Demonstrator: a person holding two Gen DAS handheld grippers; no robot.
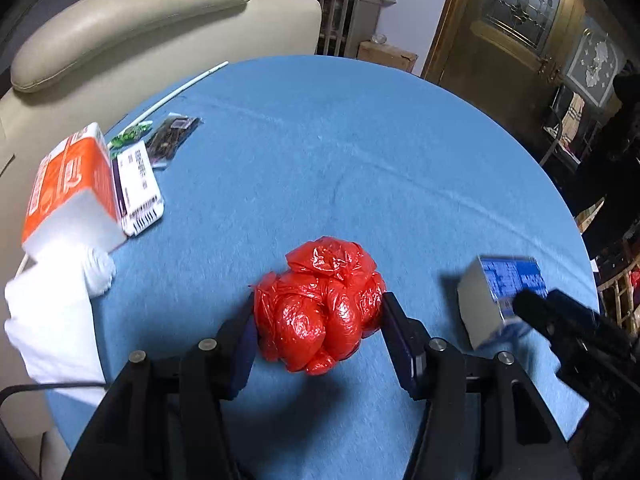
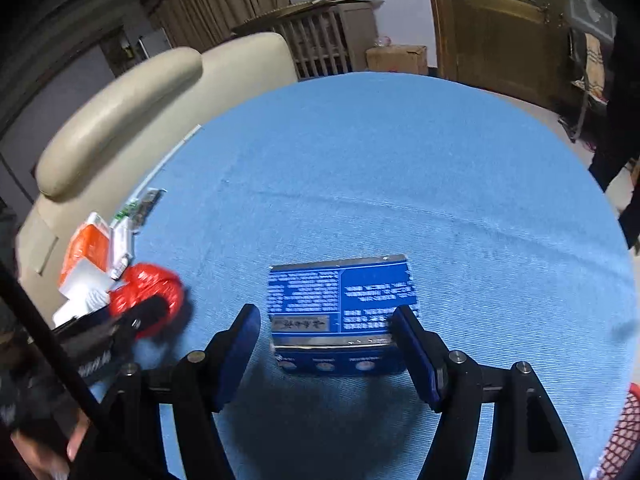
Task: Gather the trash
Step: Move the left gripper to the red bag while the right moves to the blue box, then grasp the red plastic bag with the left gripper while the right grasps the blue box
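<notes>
A crumpled red plastic bag (image 1: 320,308) lies on the blue tablecloth (image 1: 340,152). My left gripper (image 1: 318,312) has its fingers on both sides of the bag, touching it. A blue box (image 2: 340,312) lies on the cloth in the right wrist view. My right gripper (image 2: 326,320) stands around the box, with the right finger touching it and a small gap at the left finger. The box (image 1: 500,296) and the right gripper (image 1: 568,320) also show in the left wrist view. The red bag (image 2: 148,296) shows at the left of the right wrist view.
An orange and white carton (image 1: 72,188), white tissue (image 1: 56,312), a white labelled pack (image 1: 138,188) and dark wrappers (image 1: 172,138) lie at the table's left edge. A beige chair (image 1: 140,20) stands behind. A red mesh basket (image 2: 620,436) shows at lower right.
</notes>
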